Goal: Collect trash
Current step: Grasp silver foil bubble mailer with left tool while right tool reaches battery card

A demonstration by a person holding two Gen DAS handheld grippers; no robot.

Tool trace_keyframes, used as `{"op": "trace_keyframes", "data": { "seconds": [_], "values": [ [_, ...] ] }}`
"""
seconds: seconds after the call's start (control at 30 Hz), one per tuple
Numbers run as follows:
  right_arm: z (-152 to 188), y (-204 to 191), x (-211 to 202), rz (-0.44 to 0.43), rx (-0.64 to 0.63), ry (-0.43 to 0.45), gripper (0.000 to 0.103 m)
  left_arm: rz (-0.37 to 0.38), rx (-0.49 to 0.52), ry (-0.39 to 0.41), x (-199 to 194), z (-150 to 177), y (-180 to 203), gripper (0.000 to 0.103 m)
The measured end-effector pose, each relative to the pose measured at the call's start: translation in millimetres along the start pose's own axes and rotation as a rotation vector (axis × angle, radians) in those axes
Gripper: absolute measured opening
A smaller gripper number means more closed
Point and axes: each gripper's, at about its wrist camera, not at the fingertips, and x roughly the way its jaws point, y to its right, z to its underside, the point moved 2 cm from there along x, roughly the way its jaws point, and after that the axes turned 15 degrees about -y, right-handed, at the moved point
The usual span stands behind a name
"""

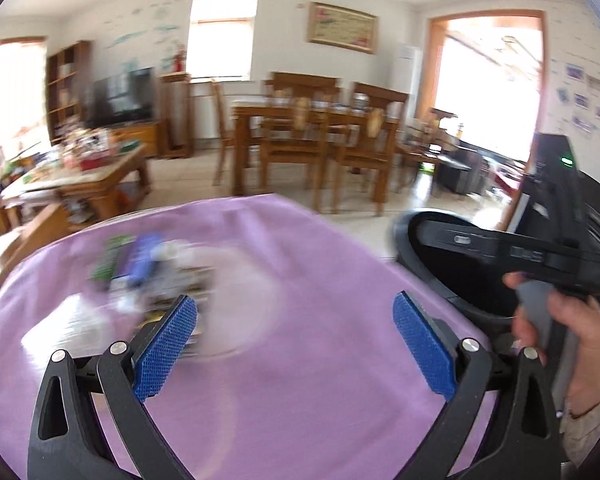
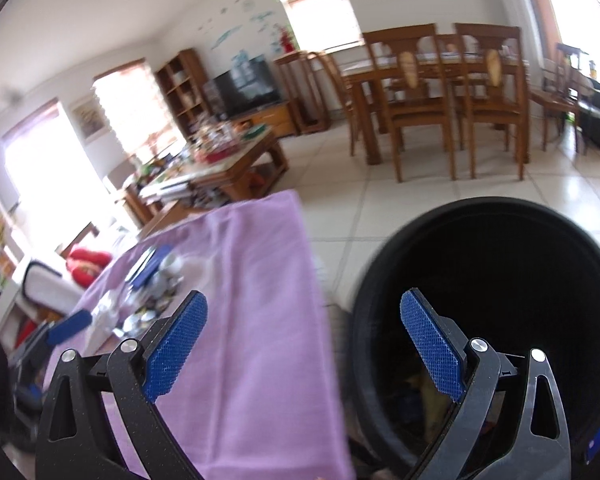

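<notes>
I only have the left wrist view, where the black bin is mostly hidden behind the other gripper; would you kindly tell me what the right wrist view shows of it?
Observer: The black bin stands on the tiled floor beside the purple-covered table, its round mouth fully open to view.
Operator: Thank you. Is the right gripper carrying anything?
Observer: No, the right gripper is open and empty, one finger over the cloth, the other over the bin's mouth.
Operator: Is there anything inside the bin?
Observer: Some dim, colourful items lie at the bottom, too dark to identify.
</notes>
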Motion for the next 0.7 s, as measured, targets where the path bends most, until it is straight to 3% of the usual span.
{"op": "trace_keyframes", "data": {
  "seconds": [0.13, 0.27, 0.53, 0.7],
  "values": [
    [-2, -40, 23, -0.039, -0.063, -0.054, 0.096, -0.148, -0.056, -0.040, -1, 12, -65, 0.097],
    [-2, -78, 46, -0.061, -0.130, -0.099, 0.096, -0.225, -0.044, -0.134, 9, 22, -116, 0.097],
    [-18, -141, 85, -0.138, -0.210, -0.179, 0.096, -0.266, 0.076, -0.323, 50, 22, -146, 0.098],
    [-33, -165, 118, -0.109, -0.209, -0.274, 0.096, -0.209, 0.014, -0.341, 59, 21, -162, 0.097]
  ]
}}
